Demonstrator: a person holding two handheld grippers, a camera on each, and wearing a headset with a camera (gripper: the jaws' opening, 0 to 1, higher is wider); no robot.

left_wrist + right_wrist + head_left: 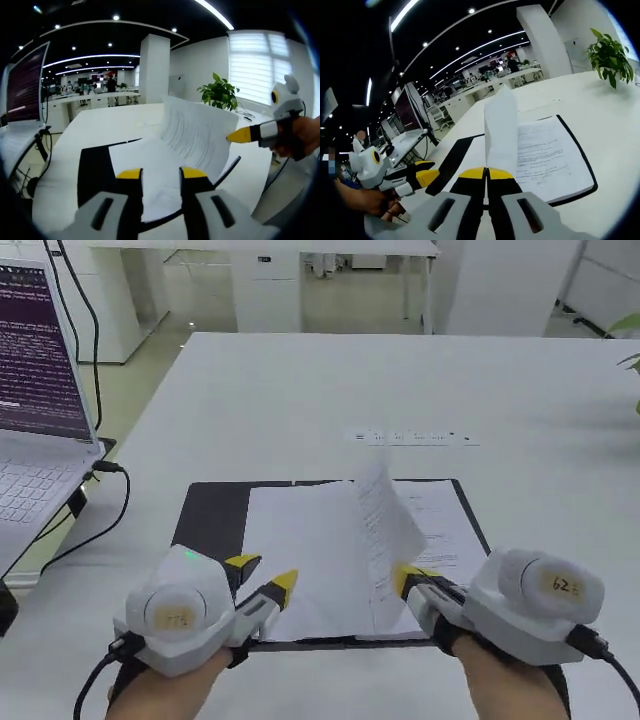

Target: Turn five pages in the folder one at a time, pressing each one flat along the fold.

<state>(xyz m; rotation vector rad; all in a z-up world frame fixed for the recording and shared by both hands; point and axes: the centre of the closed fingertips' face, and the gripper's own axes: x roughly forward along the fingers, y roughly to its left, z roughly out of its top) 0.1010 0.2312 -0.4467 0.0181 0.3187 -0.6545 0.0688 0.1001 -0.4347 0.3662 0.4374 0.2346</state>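
Right gripper [408,580], lower right of the head view, has its jaws pinched together on the bottom edge of one page [385,530]. That page stands up mid-frame over the open folder [210,515] on the tabletop [300,380]. Left gripper [265,573], lower left, hovers with jaws apart over the left-hand sheets. Looks mid-turn to me: not laid over or pressed along the fold yet, and I can't tell which of the five this is.

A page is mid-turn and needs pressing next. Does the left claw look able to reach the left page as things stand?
Probably yes: the left claw is open at the near edge of the left page, with nothing between them; the right claw holds the lifted page further right.
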